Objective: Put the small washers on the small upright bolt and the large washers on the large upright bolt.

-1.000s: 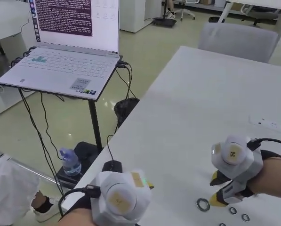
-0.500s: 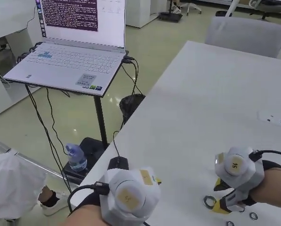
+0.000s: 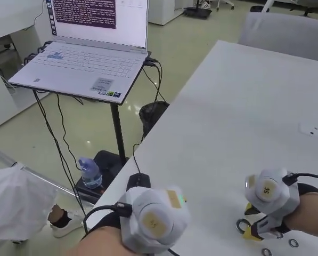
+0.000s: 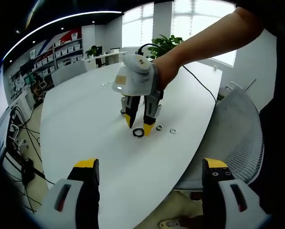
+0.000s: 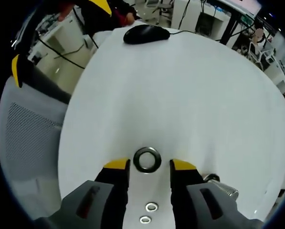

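Note:
A large washer [image 5: 147, 159] lies flat on the white table [image 3: 244, 106], between the yellow tips of my open right gripper [image 5: 150, 165], which points down at it. The head view has that washer [image 3: 243, 225] at the right gripper's [image 3: 250, 228] tips. Two small washers [image 5: 151, 206] [image 5: 145, 219] lie just behind it, also visible as small washers [image 3: 293, 243] in the head view. A threaded bolt [image 5: 222, 187] shows beside the right jaw. My left gripper [image 4: 149, 167] is open and empty near the table's edge, facing the right gripper [image 4: 141, 119] and the large washer [image 4: 138, 132].
A black mouse [image 5: 146, 33] lies near the table's edge. A laptop [image 3: 84, 58] sits on a stand to the left, with cables and a water bottle [image 3: 89, 170] beneath. A grey chair [image 3: 286, 29] stands at the far end. A socket strip [image 3: 316, 130] lies at right.
The head camera has tilted, shifting the whole picture. My right gripper has edged closer over the large washer, so that its tips now straddle it. The left gripper stays low and open.

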Action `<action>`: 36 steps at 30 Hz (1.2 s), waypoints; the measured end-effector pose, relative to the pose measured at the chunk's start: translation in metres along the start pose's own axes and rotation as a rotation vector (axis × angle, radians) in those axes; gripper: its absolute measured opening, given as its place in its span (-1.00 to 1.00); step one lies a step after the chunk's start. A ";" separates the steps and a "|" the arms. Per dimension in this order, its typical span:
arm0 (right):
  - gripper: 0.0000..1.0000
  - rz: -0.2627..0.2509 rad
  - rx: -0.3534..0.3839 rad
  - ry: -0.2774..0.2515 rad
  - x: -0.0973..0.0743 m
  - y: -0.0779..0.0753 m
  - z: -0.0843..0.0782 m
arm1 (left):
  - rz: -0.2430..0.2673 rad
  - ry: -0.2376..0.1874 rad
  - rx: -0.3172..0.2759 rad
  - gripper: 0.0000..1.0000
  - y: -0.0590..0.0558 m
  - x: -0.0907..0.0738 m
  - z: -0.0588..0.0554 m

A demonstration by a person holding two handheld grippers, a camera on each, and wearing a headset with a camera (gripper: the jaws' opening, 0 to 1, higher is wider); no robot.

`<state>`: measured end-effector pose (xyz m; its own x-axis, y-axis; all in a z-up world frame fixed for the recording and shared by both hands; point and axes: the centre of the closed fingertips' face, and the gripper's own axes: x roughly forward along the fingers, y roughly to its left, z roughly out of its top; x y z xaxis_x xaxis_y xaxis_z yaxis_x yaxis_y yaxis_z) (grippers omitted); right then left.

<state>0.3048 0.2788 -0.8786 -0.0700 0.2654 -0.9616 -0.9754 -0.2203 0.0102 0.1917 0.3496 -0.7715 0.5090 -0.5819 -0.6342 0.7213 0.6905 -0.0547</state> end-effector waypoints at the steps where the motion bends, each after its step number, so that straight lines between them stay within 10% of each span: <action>1: -0.31 0.001 0.004 0.001 0.000 0.000 0.000 | -0.002 -0.007 0.000 0.81 0.000 0.000 0.001; 36: -0.56 -0.029 0.005 0.038 0.002 0.004 0.002 | 0.017 -0.058 -0.026 0.77 0.009 0.010 0.009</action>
<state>0.3006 0.2803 -0.8798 -0.0335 0.2359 -0.9712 -0.9780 -0.2081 -0.0169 0.2075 0.3465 -0.7711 0.5480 -0.5935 -0.5894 0.7001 0.7111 -0.0651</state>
